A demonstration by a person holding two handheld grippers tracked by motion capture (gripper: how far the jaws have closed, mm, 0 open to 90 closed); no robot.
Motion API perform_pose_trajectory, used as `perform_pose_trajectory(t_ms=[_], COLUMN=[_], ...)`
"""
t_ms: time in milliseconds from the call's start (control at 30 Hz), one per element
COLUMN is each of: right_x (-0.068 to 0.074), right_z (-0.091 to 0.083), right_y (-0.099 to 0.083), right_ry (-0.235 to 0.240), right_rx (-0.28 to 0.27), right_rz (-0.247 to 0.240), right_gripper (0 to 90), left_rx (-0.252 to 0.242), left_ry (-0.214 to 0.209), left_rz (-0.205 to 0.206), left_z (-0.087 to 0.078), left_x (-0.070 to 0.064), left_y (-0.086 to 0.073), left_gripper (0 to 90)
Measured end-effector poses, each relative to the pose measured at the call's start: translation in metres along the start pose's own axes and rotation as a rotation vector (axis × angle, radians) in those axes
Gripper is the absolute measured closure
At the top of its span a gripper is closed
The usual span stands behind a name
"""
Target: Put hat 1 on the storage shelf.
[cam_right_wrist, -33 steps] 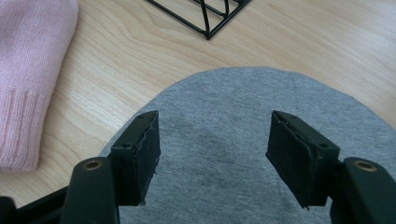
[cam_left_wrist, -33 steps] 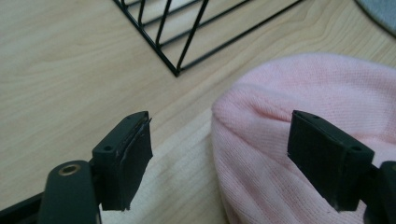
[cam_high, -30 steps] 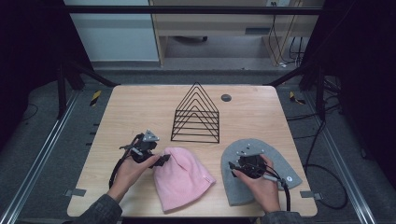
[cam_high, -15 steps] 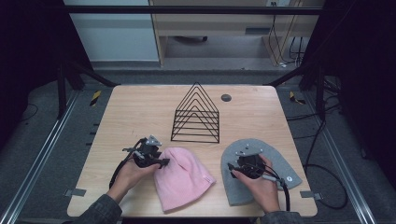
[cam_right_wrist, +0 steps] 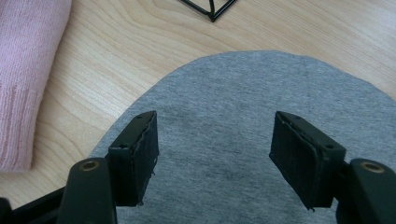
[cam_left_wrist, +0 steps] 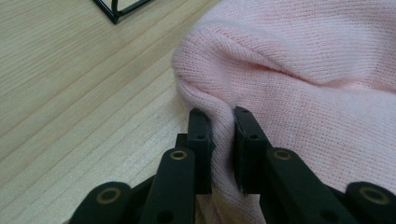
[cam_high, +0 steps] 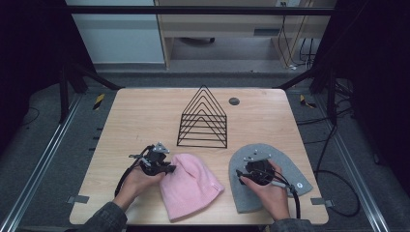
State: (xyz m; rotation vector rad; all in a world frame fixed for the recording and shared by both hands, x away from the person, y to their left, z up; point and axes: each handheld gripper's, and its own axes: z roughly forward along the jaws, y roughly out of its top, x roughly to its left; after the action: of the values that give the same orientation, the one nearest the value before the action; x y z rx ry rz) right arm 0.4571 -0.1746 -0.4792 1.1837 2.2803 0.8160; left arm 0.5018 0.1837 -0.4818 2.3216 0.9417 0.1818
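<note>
On the near half of the desk (cam_high: 135, 116), two hats lie side by side, well apart from the black wire rack (cam_high: 203, 118) standing behind them. The left claw (cam_left_wrist: 222, 135) is clamped on a fold at the left edge of the pink beanie (cam_high: 191, 186), whose crown points away and leftward, long axis slanting across the desk. The right claw (cam_right_wrist: 215, 154) sits with jaws apart over the grey beanie (cam_high: 290, 169), crown pointing away from the person.

Black two-jaw gripper (cam_left_wrist: 222, 140), brass-ringed pivot screws, grey sleeves (cam_high: 104, 220).
</note>
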Motion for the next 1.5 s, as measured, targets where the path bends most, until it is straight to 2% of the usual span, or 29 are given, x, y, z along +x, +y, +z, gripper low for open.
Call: perform_pose_trajectory(t_ms=[133,200,367,433,567,700,867,1067,1233,1500], right_x=[0.001,0.001,-0.001,-0.001,-0.001,-0.002,0.000,0.001,0.000,0.003], right_z=[0.000,-0.001,-0.002,-0.002,-0.003,-0.006,-0.007,-0.012,-0.020,-0.029], right_y=[0.001,0.001,0.001,0.001,0.002,0.002,0.004,0.003,0.005,0.009], right_ry=[0.006,0.004,-0.003,-0.003,-0.006,-0.006,-0.007,-0.003,0.007,0.011], right_rx=[0.000,-0.007,-0.013,-0.018,-0.021,-0.035,-0.043,-0.060,-0.109,-0.160], right_rz=[-0.004,-0.006,0.013,0.013,0.016,0.024,0.020,0.028,0.042,0.037], right_gripper=[32.3,32.8,33.1,33.2,33.2,33.2,33.3,33.3,33.3,35.8], left_rx=[-0.021,-0.035,-0.071,-0.087,-0.122,-0.136,-0.165,-0.169,-0.168,-0.168], left_ry=[0.015,0.025,0.039,0.025,0.022,0.060,0.059,0.044,0.044,0.051], left_rz=[0.012,0.030,0.056,0.060,0.075,0.144,0.193,0.227,0.243,0.325], left_z=[-0.003,-0.007,-0.013,-0.016,-0.024,-0.033,-0.045,-0.050,-0.055,-0.077], left_x=[-0.001,-0.002,-0.005,-0.007,-0.011,-0.019,-0.032,-0.041,-0.046,-0.062], left_y=[0.001,0.002,0.005,0.007,0.009,0.017,0.026,0.037,0.045,0.068], left_gripper=[81.6,81.9,82.2,82.3,82.5,82.6,82.6,82.6,82.7,82.7])
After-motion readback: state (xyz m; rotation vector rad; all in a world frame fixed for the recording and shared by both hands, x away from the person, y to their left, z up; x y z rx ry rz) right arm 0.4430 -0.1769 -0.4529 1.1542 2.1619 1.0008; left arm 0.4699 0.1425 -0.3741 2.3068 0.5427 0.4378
